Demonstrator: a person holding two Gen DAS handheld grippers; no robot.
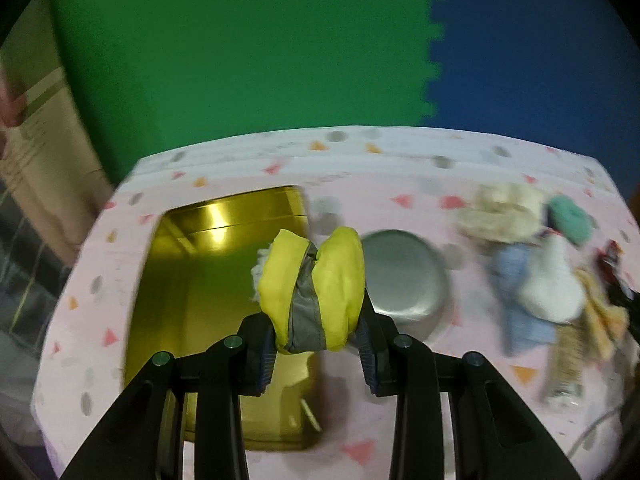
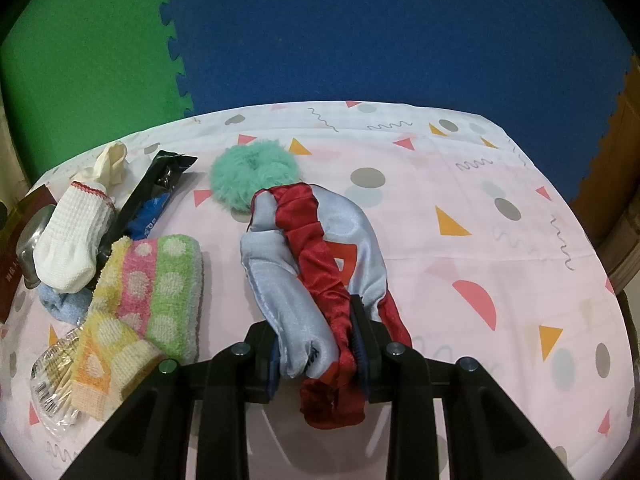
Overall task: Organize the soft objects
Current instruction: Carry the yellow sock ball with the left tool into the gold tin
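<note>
Yellow bundle carried over the gold tin

The yellow-and-grey cloth bundle point(image 1: 312, 292), clamped in the left gripper point(image 1: 316, 348), hung mid-frame above the gold tin point(image 1: 192, 280), apparently for dropping in; next it needed centring, then release. The right gripper point(image 2: 318, 354) pinched a red-and-silver satin cloth point(image 2: 316, 256) at lower centre. Blur smeared the pile at right.
</note>
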